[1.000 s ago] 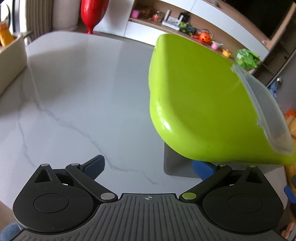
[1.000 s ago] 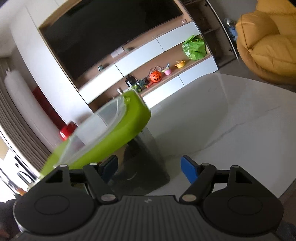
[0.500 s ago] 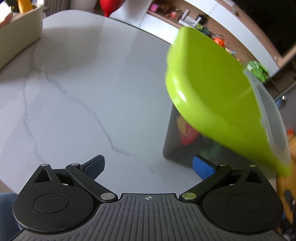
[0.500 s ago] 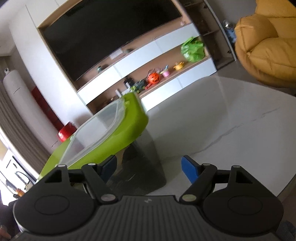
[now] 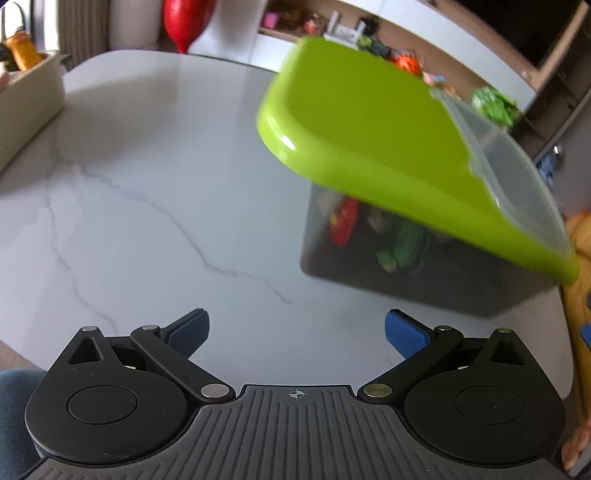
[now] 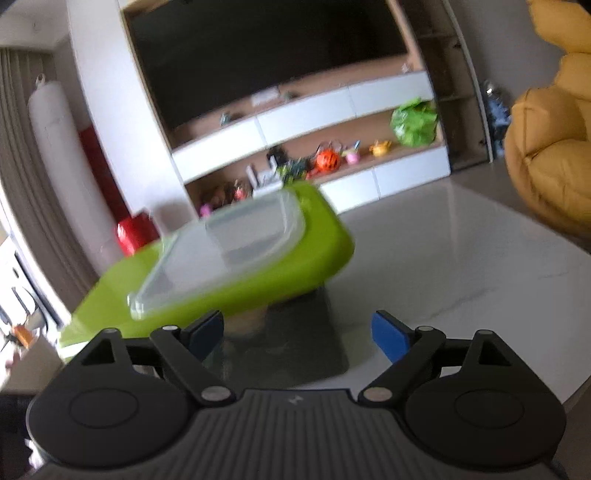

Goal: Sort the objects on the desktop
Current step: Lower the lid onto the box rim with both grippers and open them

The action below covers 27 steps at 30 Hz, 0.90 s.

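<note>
A lime-green lid (image 5: 369,122) with a clear window lies tilted over a dark see-through storage box (image 5: 424,266) that holds red and green toys. It is blurred in both views. My left gripper (image 5: 295,321) stands open over the white marble table (image 5: 147,203), short of the box, with nothing between its fingers. In the right wrist view the lid (image 6: 258,273) slopes down to the left over the box (image 6: 295,332). My right gripper (image 6: 299,321) is near the box, its jaws opening and nothing between them. The lid's low edge passes just beyond its left finger.
A beige bin (image 5: 26,99) with an orange bottle stands at the table's far left. Behind the table are a red vase (image 5: 184,18), a TV cabinet (image 6: 314,122) with toys on its shelf, and a yellow beanbag chair (image 6: 554,147) at the right.
The lid has tipped from steep to flatter over the box, uncovering the toys in the left view. The right gripper's fingers have spread wider and it has lifted.
</note>
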Available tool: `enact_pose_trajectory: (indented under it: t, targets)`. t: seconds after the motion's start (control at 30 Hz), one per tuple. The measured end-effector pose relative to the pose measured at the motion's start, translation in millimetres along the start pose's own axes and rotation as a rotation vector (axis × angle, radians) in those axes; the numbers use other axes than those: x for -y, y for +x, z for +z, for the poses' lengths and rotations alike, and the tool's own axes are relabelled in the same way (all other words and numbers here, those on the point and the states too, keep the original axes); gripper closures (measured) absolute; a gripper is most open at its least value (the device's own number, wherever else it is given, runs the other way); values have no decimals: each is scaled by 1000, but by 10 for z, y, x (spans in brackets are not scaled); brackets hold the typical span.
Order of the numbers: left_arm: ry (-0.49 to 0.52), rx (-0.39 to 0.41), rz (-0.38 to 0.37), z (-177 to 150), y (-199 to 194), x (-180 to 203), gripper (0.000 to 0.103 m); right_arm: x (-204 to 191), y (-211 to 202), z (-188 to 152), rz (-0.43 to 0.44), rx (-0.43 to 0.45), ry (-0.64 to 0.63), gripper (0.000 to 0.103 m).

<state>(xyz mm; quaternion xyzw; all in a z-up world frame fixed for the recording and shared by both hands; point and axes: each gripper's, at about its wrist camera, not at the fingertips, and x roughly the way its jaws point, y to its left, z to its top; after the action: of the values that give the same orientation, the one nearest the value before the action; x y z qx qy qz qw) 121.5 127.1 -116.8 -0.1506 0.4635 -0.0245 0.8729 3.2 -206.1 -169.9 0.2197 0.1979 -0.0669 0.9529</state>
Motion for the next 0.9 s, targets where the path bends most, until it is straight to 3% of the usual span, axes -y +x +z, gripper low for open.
enact_pose_trajectory:
  t: [0.1, 0.17, 0.27, 0.3, 0.37, 0.4, 0.47, 0.5, 0.53, 0.7, 0.9]
  targets:
    - [-82, 53, -26, 118, -98, -178, 0, 194, -117, 83, 47, 86, 152, 14]
    - [-193, 95, -112, 190, -178, -381, 0, 398, -189, 87, 86, 160, 290, 12]
    - [-379, 152, -254, 265, -247, -655, 0, 639, -68, 122, 113, 125, 383, 16]
    - [-397, 151, -274, 326, -219, -670, 0, 695, 16, 140, 127, 91, 404, 20]
    - [-345, 127, -244, 517, -131, -580, 0, 759, 157, 158, 158, 60, 444, 23]
    - [-286, 123, -194, 609, -70, -493, 0, 761, 236, 175, 169, 46, 453, 27]
    - [-173, 132, -91, 781, 64, -300, 0, 696, 411, 220, 165, -7, 415, 46]
    - [-138, 146, -83, 851, 108, -229, 0, 650, 490, 240, 156, -31, 387, 57]
    - [-108, 153, -80, 917, 144, -156, 0, 608, 534, 251, 150, -37, 368, 60]
    - [50, 187, -29, 1095, 306, 197, 0, 507, 593, 332, 130, -30, 306, 60]
    - [135, 213, -12, 1233, 451, 468, 0, 574, 684, 386, 139, -39, 305, 60]
